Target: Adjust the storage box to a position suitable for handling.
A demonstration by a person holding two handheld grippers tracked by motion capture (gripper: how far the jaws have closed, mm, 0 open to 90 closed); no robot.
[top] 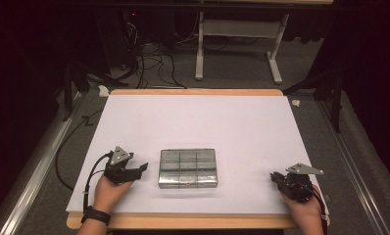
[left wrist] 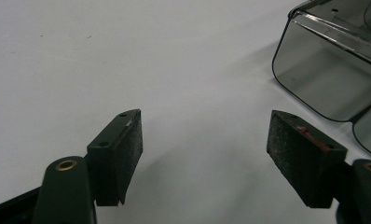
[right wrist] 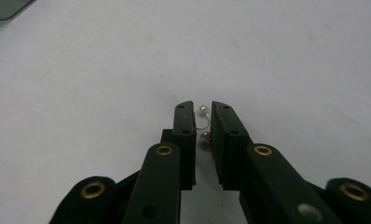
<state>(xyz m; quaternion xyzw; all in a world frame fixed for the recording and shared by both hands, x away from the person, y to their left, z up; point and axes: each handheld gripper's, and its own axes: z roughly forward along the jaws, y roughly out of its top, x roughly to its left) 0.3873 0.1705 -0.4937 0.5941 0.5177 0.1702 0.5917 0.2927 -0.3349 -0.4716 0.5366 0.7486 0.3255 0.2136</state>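
White table cover (top: 198,127) bears a tiny two-beaded wire earring (right wrist: 203,122) near its right front corner, pinched between the nearly closed right gripper (right wrist: 202,122), which should squeeze gently and lift straight; the clear compartment box (top: 188,168) sits well apart, the left gripper (left wrist: 204,140) spread beside it, nothing between.

High view overlooks the table (top: 134,122); both tool views skim it closely.

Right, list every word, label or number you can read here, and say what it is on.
None: no readable text.
The clear box shows no label or print.
The left gripper and right gripper bear no marking.
The small earring between the right fingers is unmarked.
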